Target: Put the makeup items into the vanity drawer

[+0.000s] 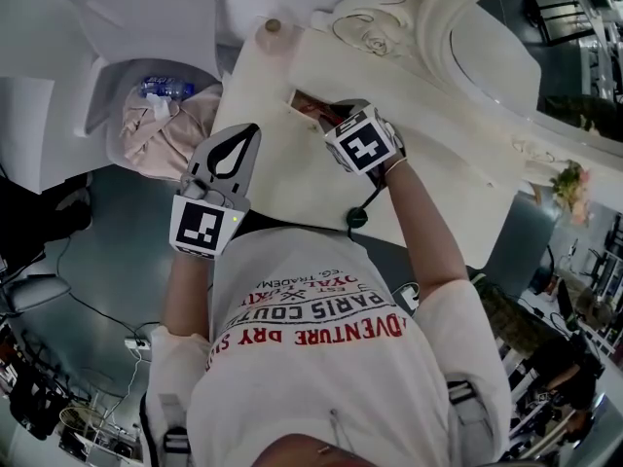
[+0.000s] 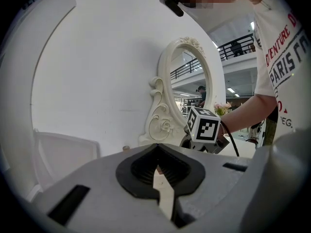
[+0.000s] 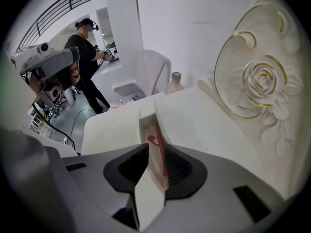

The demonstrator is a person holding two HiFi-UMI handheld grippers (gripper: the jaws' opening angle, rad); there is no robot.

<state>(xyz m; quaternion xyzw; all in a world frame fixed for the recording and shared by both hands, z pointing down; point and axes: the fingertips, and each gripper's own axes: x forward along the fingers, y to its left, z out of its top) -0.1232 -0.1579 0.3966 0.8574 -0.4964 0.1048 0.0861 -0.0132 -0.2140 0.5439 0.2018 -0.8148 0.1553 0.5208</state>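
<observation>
- White T-shirt [image 1: 321,368] with red lettering is nearest in the head view; both forearms reach out from it over the table [image 1: 292,178].
- Left hand-held gripper [image 1: 246,136] sits at the table's near left edge. Pointing roughly level toward the mirror, jaws together at the tips, nothing between them, only cream table showing through the thin gap behind the tips.
- Right hand-held gripper [image 3: 155,148] is further in and to the right, tipped steeply down over the vanity drawer [image 3: 144,127]. Jaws apart.
- Black cable [image 1: 366,200] hangs from the right hand-held gripper back toward the shirt.
- Vanity drawer is open as a narrow slot in the cream table, directly under the right jaws.
- Red makeup item [image 3: 152,140], slim, shows in the gap between the right jaws, down in the drawer slot. Cannot tell if a pad touches it. More reddish contents are visible in the drawer in the head view, too small to name.
- Small pale bottle [image 1: 274,26] stands at the table's far left corner.
- White chair [image 1: 146,27] sits left of the table, holding beige cloth [image 1: 156,129] and a plastic water bottle [image 1: 165,88].
- Ornate cream mirror [image 1: 545,56] with a carved rose [image 1: 375,39] stands along the table's far side, with pink flowers [image 1: 569,178] at the far right.
</observation>
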